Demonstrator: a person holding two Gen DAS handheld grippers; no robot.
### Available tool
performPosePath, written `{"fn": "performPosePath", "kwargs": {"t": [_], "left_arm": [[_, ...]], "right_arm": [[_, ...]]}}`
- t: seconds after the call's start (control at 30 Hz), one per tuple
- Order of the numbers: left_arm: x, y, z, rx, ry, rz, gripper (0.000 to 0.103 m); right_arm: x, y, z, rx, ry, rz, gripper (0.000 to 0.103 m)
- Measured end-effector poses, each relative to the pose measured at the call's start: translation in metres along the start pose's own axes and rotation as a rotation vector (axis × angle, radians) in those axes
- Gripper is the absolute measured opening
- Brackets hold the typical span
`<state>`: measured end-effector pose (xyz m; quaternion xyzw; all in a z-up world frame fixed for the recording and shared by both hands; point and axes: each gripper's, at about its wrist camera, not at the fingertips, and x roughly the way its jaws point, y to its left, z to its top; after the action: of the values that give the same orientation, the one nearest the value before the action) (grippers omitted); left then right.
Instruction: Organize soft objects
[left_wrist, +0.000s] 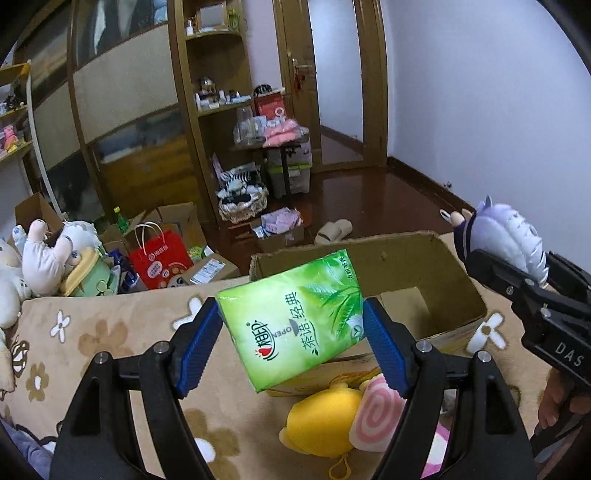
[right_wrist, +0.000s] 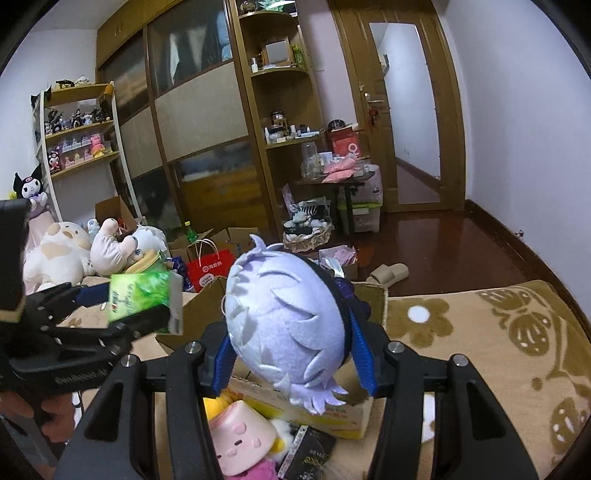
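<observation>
My left gripper (left_wrist: 293, 334) is shut on a green tissue pack (left_wrist: 295, 317), held tilted in the air in front of an open cardboard box (left_wrist: 376, 258) on the flowered bed cover. My right gripper (right_wrist: 291, 350) is shut on the head of a lilac-haired plush doll (right_wrist: 284, 325), above the same box (right_wrist: 373, 295). From the left wrist the doll (left_wrist: 506, 240) and right gripper (left_wrist: 517, 269) show at the right edge. The right wrist sees the tissue pack (right_wrist: 140, 295) in the left gripper (right_wrist: 122, 306) at its left.
A yellow plush (left_wrist: 321, 421), a pink swirl plush (left_wrist: 376, 410) and a pink block-faced plush (right_wrist: 243, 435) lie on the bed by the box. Plush toys (left_wrist: 48, 254), a red paper bag (left_wrist: 159, 262) and cartons crowd the floor beyond. A slipper (left_wrist: 332, 230) lies on the wooden floor.
</observation>
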<state>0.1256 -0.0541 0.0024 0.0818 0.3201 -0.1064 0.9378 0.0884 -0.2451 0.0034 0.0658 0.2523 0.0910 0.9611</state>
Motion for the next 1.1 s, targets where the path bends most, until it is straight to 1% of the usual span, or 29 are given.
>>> {"fn": "performPosePath", "kwargs": {"t": [0.2, 0.33, 0.53, 0.57, 0.6, 0.63, 0.7, 0.77, 0.83, 0.97, 1.1], "left_arm": [[0.029, 0.002, -0.004, 0.005, 0.03, -0.002, 0.077], [0.044, 0.005, -0.003, -0.008, 0.041, 0.004, 0.078], [0.061, 0.012, -0.008, -0.025, 0.084, -0.008, 0.081], [0.062, 0.013, -0.009, -0.028, 0.087, -0.012, 0.085], [0.063, 0.013, -0.009, -0.03, 0.087, -0.013, 0.093], [0.061, 0.013, -0.009, -0.031, 0.08, -0.007, 0.094], [0.058, 0.014, -0.009, -0.028, 0.065, -0.001, 0.095], [0.056, 0.016, -0.007, -0.024, 0.069, 0.003, 0.096], [0.053, 0.017, -0.008, -0.027, 0.071, 0.014, 0.096], [0.042, 0.02, -0.012, -0.027, 0.074, 0.037, 0.097], [0.03, 0.021, -0.014, -0.022, 0.078, 0.053, 0.097]], "right_arm": [[0.02, 0.0, -0.007, -0.011, 0.03, 0.001, 0.058], [0.031, -0.008, -0.01, 0.024, 0.044, 0.006, 0.058], [0.043, -0.016, -0.015, 0.056, 0.078, 0.018, 0.06], [0.045, -0.016, -0.017, 0.054, 0.085, 0.018, 0.062], [0.045, -0.017, -0.018, 0.052, 0.088, 0.018, 0.065], [0.045, -0.017, -0.019, 0.052, 0.091, 0.016, 0.066], [0.044, -0.018, -0.02, 0.058, 0.087, 0.016, 0.074], [0.041, -0.017, -0.019, 0.067, 0.08, 0.016, 0.081], [0.035, -0.017, -0.02, 0.075, 0.071, 0.015, 0.085], [0.024, -0.013, -0.02, 0.069, 0.059, 0.004, 0.095], [0.01, -0.009, -0.02, 0.06, 0.057, -0.014, 0.096]]}}
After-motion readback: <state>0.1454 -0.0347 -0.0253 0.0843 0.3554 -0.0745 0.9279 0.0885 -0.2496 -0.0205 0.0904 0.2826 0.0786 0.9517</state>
